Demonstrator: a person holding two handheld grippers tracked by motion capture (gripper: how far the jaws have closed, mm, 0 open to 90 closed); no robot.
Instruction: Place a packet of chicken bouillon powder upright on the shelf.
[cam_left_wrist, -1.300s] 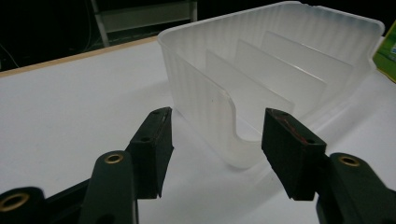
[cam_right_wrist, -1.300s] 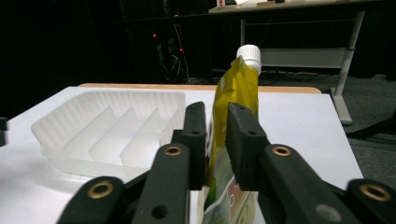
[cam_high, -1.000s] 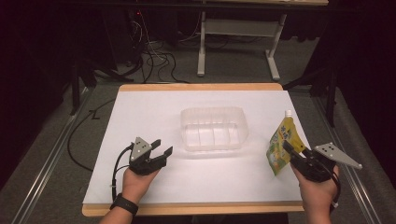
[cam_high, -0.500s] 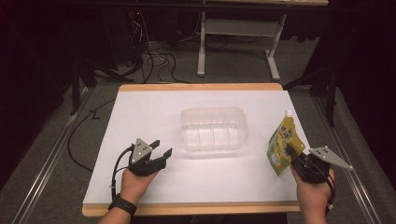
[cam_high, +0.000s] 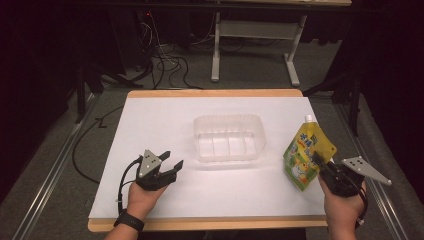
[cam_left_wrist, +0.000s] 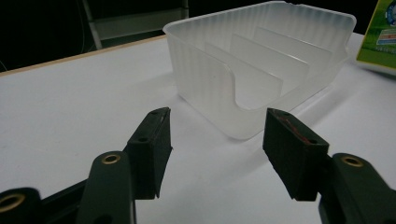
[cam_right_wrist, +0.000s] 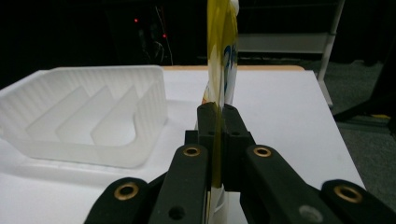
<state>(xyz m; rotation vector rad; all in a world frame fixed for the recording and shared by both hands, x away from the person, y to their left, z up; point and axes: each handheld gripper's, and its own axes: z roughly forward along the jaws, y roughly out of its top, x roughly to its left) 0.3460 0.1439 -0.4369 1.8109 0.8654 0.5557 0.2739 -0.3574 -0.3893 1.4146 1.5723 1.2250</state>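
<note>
On the right side of the white-covered table (cam_high: 150, 125), my right gripper (cam_high: 318, 161) pinches the lower edge of a yellow spouted pouch (cam_high: 305, 155) and holds it upright, just right of the clear plastic tray (cam_high: 229, 137) and apart from it. Its jaws have just been closing, and the pouch is clamped between them now. From above I see the pouch's printed face: yellow with green patches, a cartoon picture and a white cap at the top. Along the right gripper's own jaws, the pouch (cam_right_wrist: 223, 56) shows edge-on as a thin yellow strip with a bit of blue print, rising straight out of the pressed-together pads (cam_right_wrist: 233, 126), a detail the high view cannot give. That same view shows the tray (cam_right_wrist: 84, 116) to the left with its ribbed walls and inner dividers.

My left gripper (cam_high: 171, 165) rests near the table's front left, spread wide with nothing between its pads. Its own view looks past the two black fingers (cam_left_wrist: 152, 144) at the tray (cam_left_wrist: 261, 70), showing three upright partitions, a scooped cut-out in the near wall, and a green corner of the pouch (cam_left_wrist: 380, 37) at the far right.

I count one pouch, one tray, two grippers and one table
</note>
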